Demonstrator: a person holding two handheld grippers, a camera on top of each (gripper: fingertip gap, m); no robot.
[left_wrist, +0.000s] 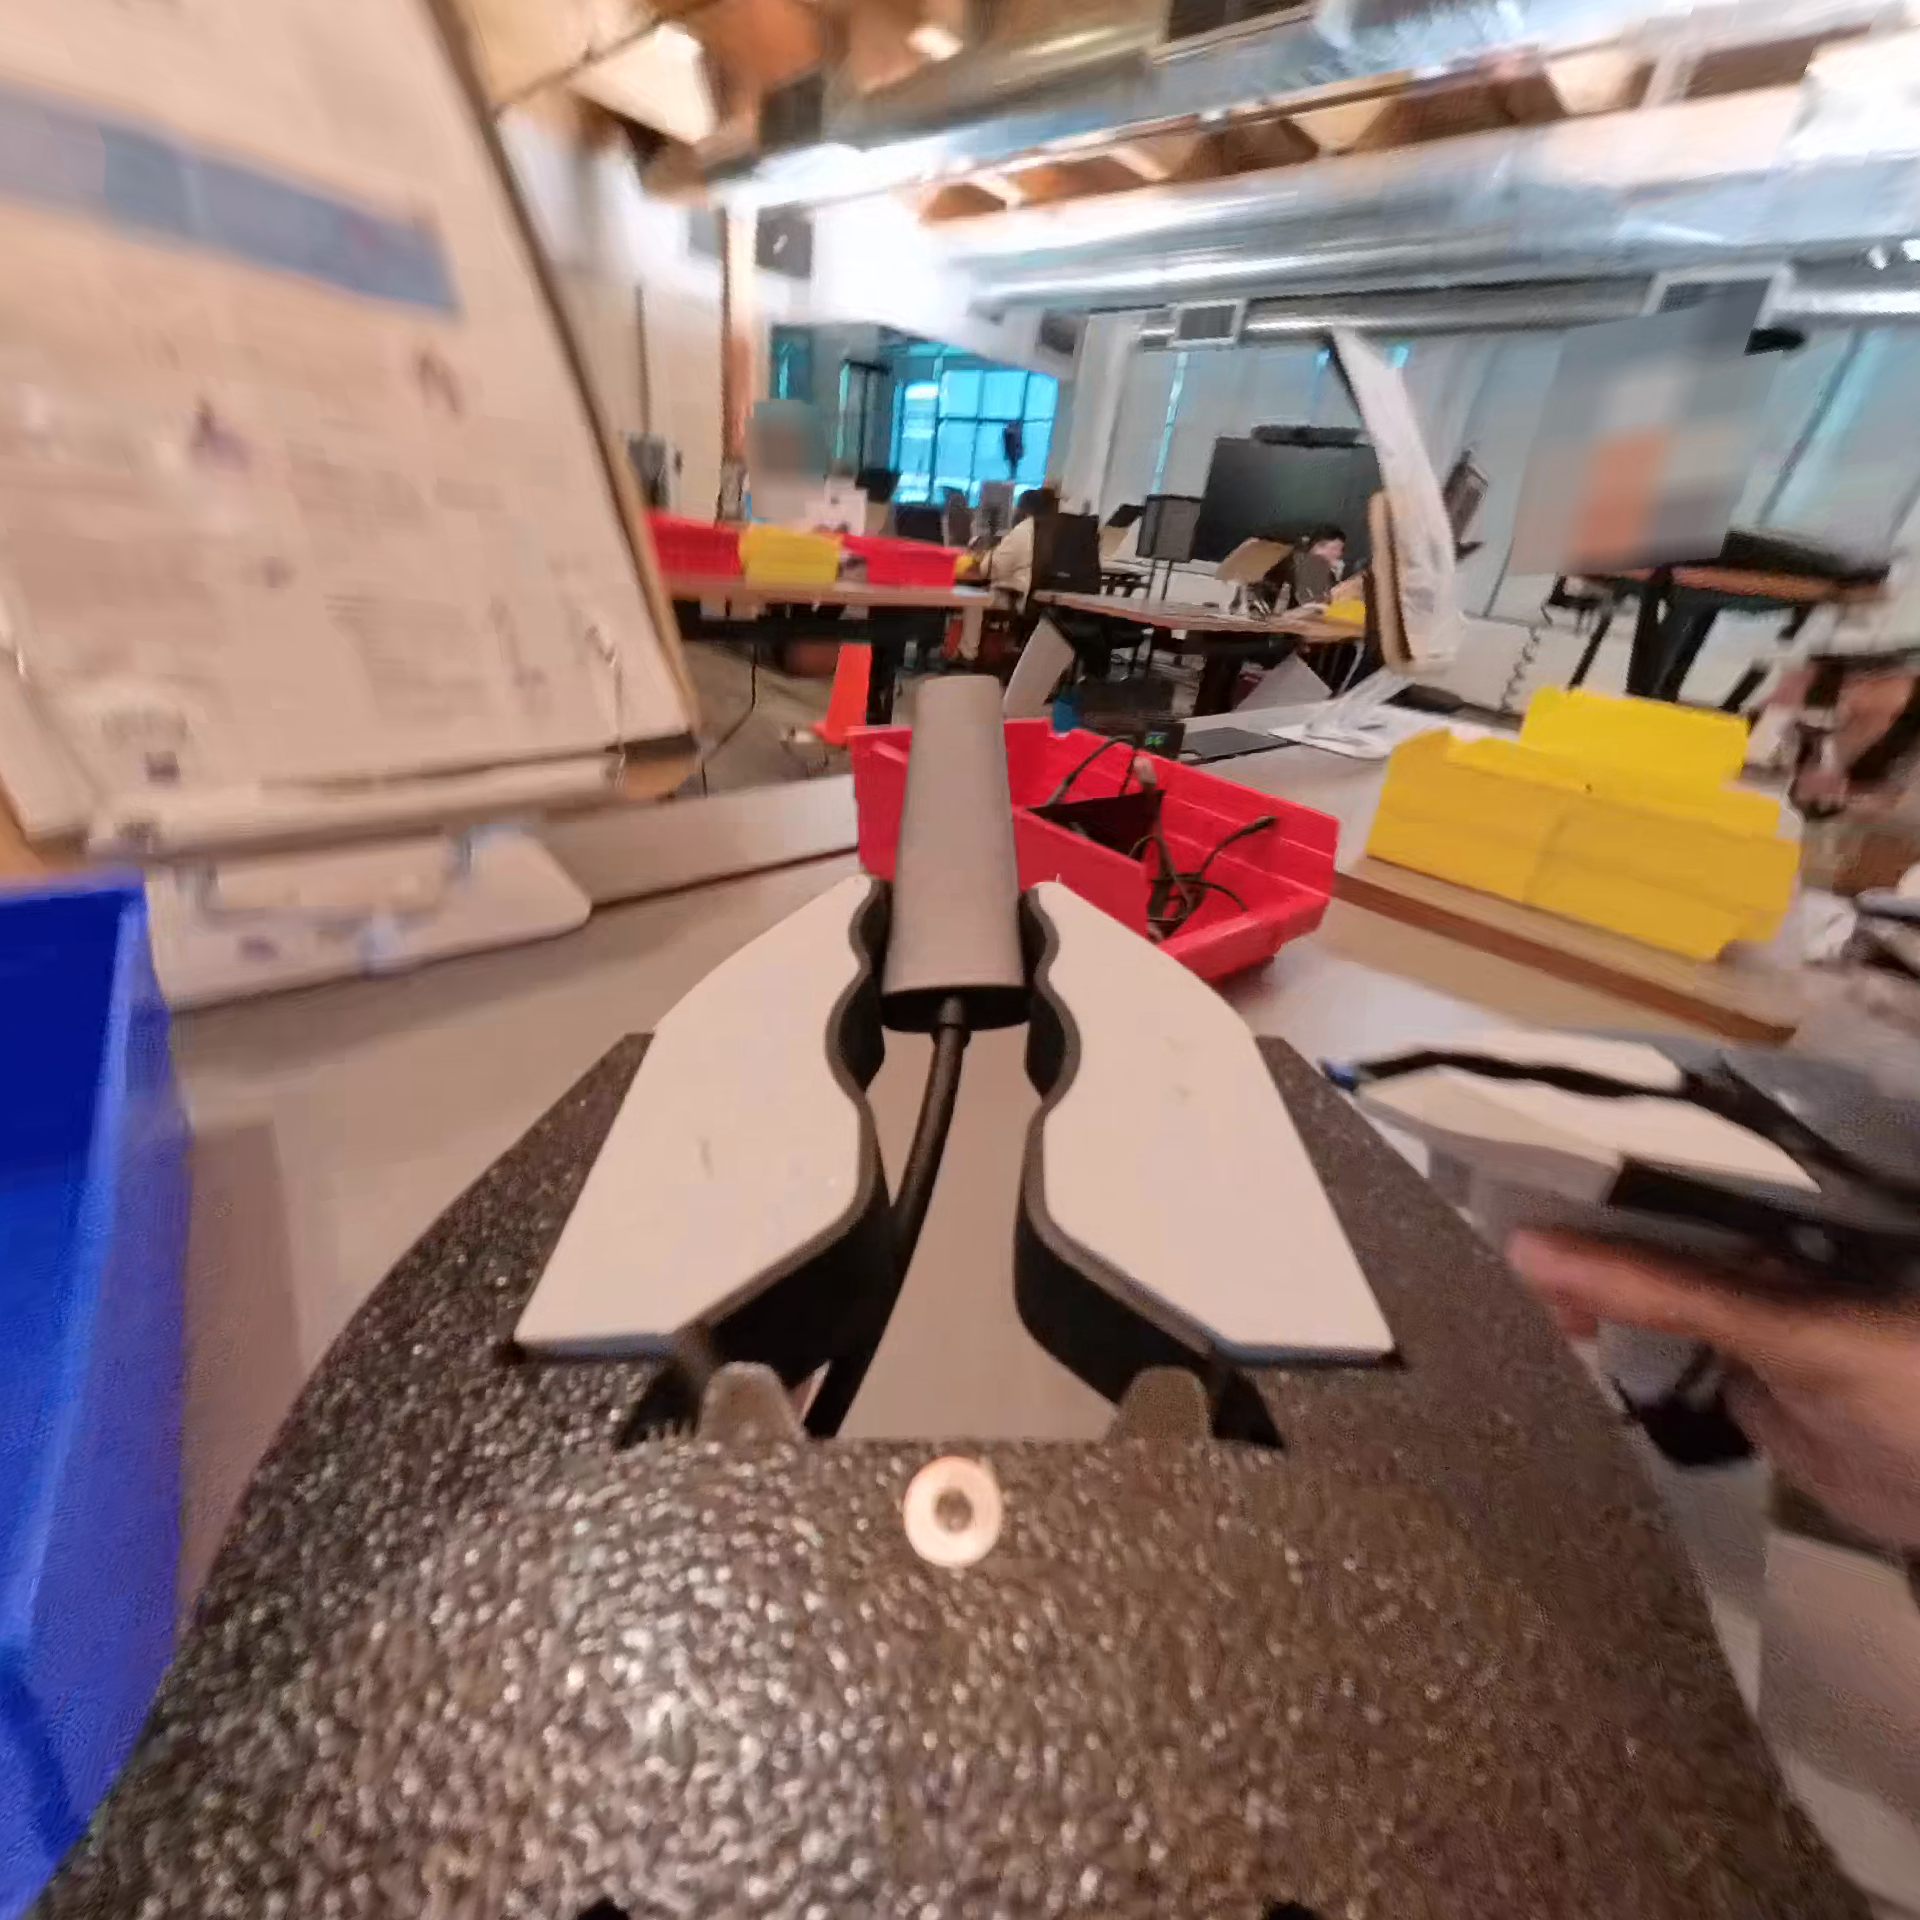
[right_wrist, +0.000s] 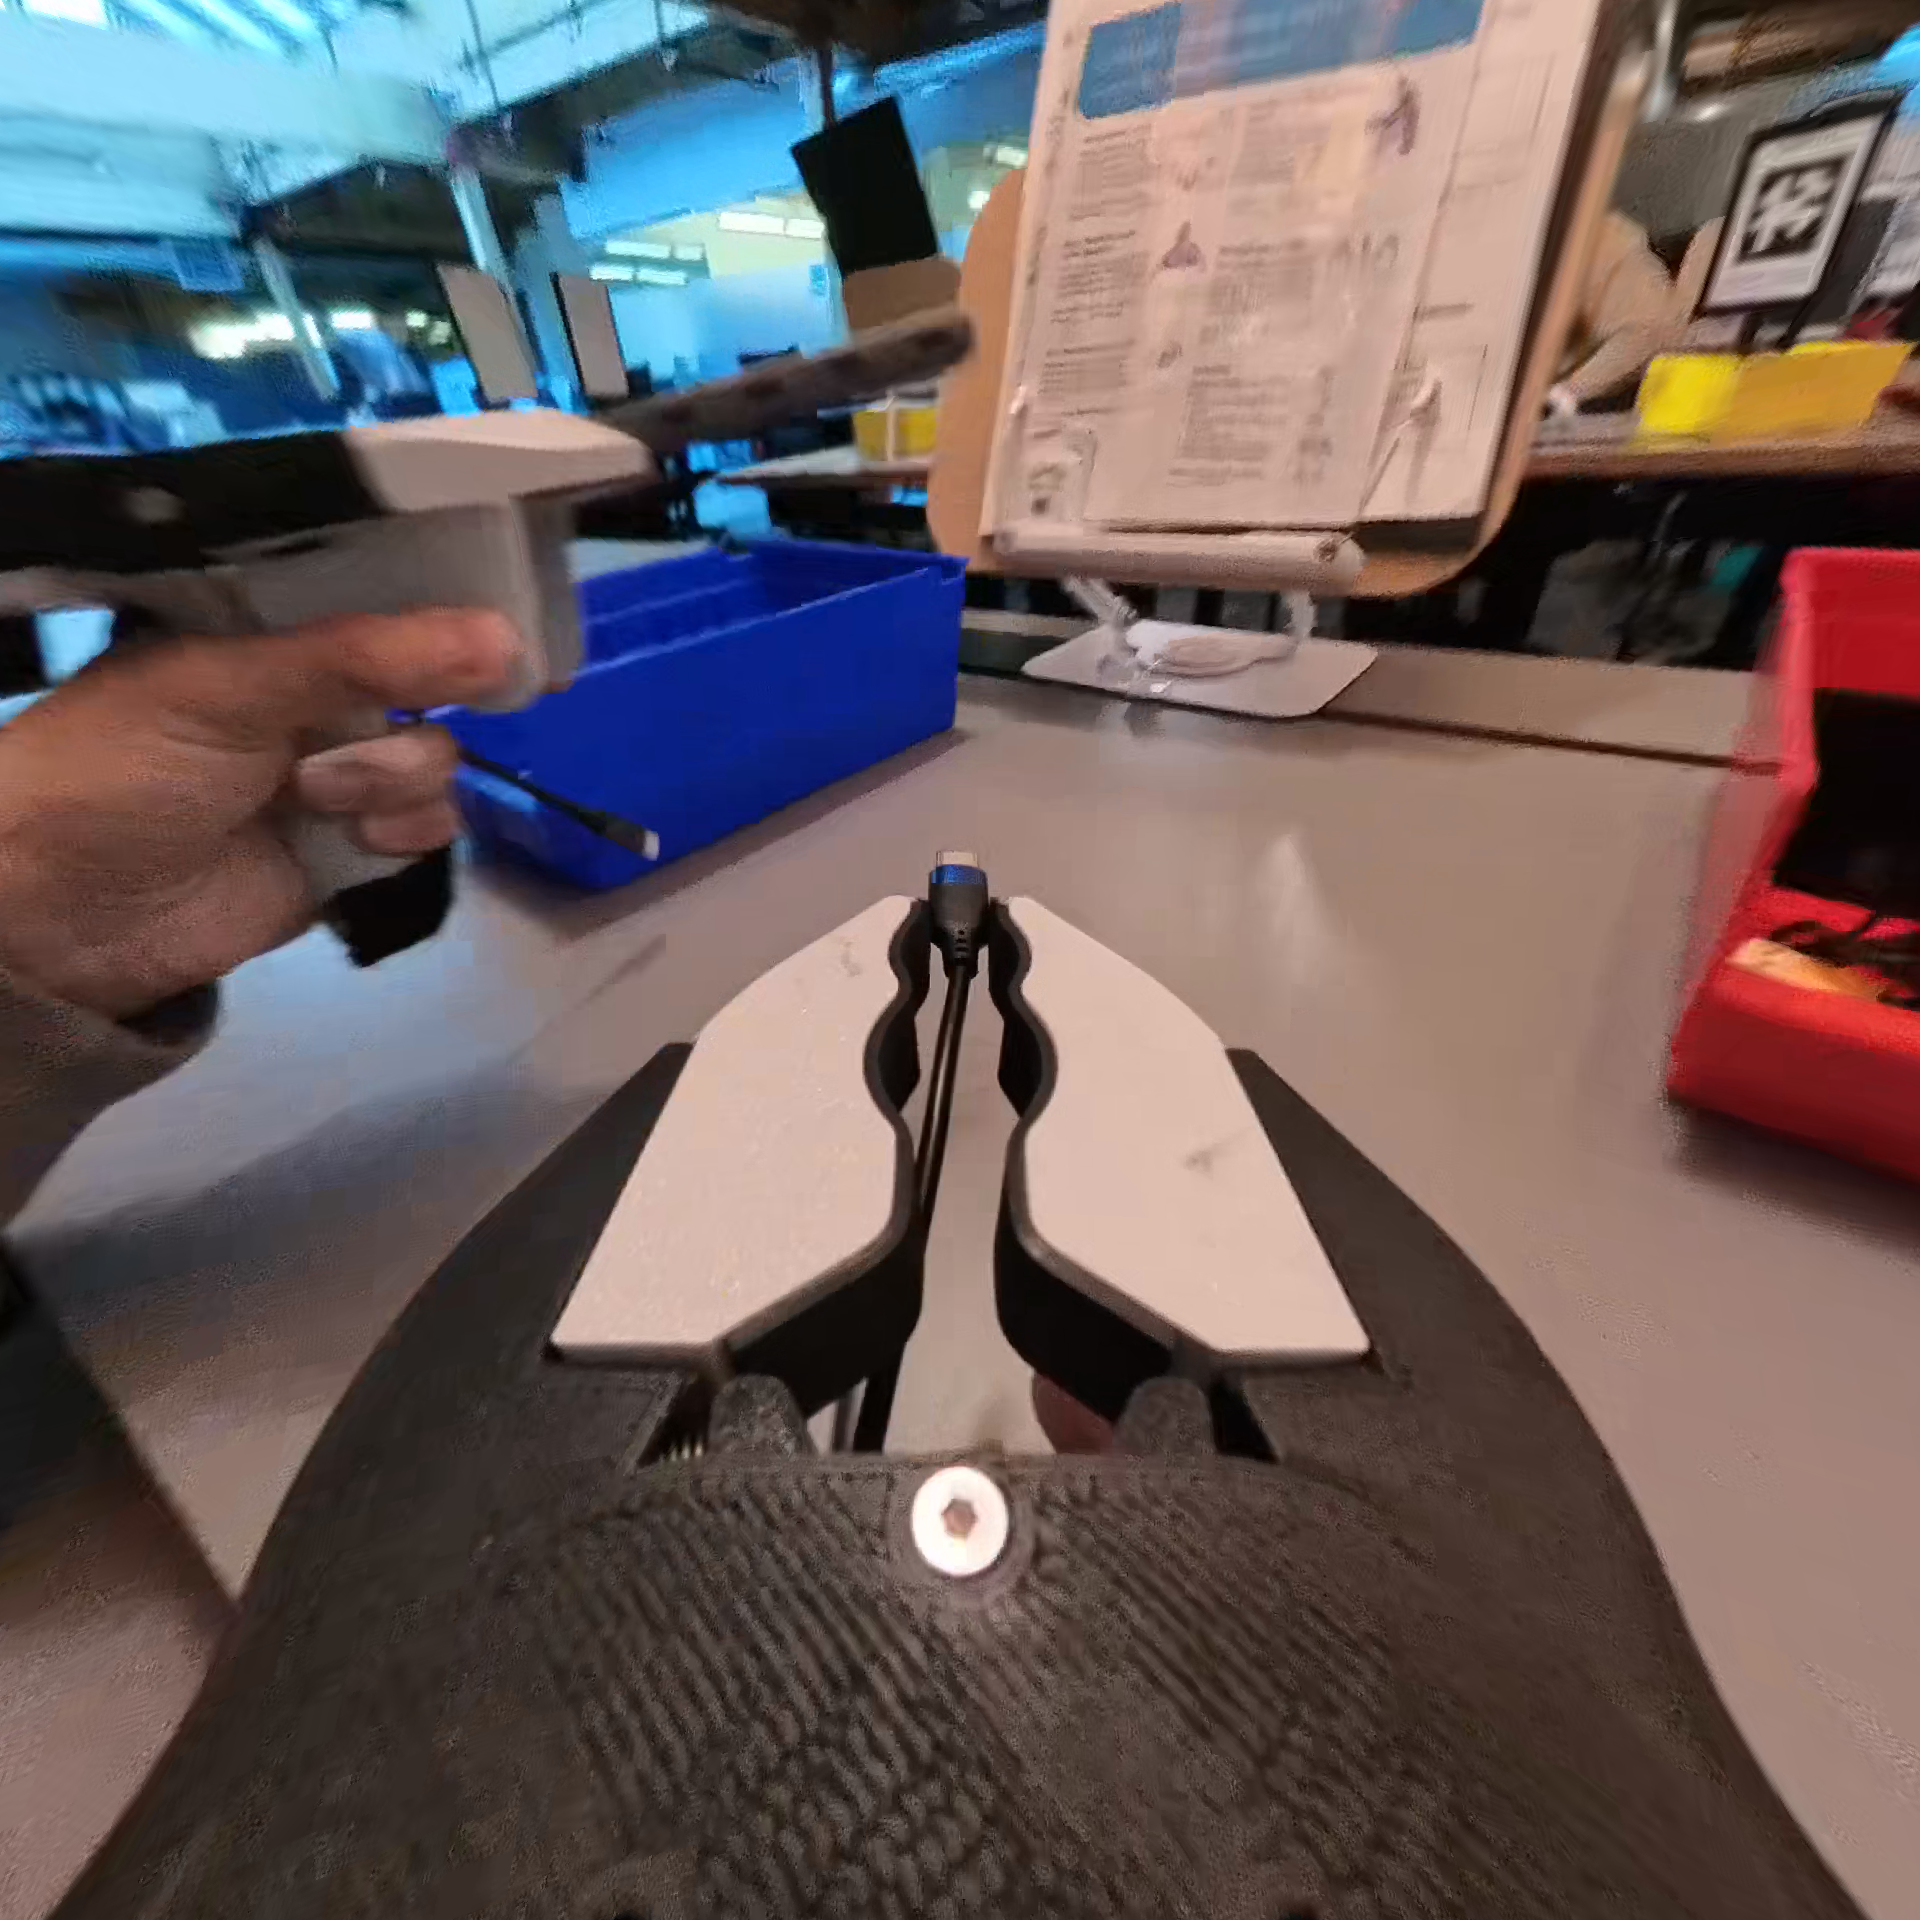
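My left gripper is shut on a grey oblong adapter that sticks out forward past the fingertips; its black cable runs back between the fingers. My right gripper is shut on a black cable plug with a blue collar and metal tip pointing forward; its thin cable trails back between the fingers. The right gripper also shows at the right of the left wrist view, held by a hand. The left gripper appears at the left of the right wrist view, with a black cable end hanging under it.
A grey table bears a blue bin on the left, a red bin holding black cables, and yellow bins. A stand with a printed sheet stands at the back. Desks and people are beyond. Tip to tip, the grippers are about 15 cm apart.
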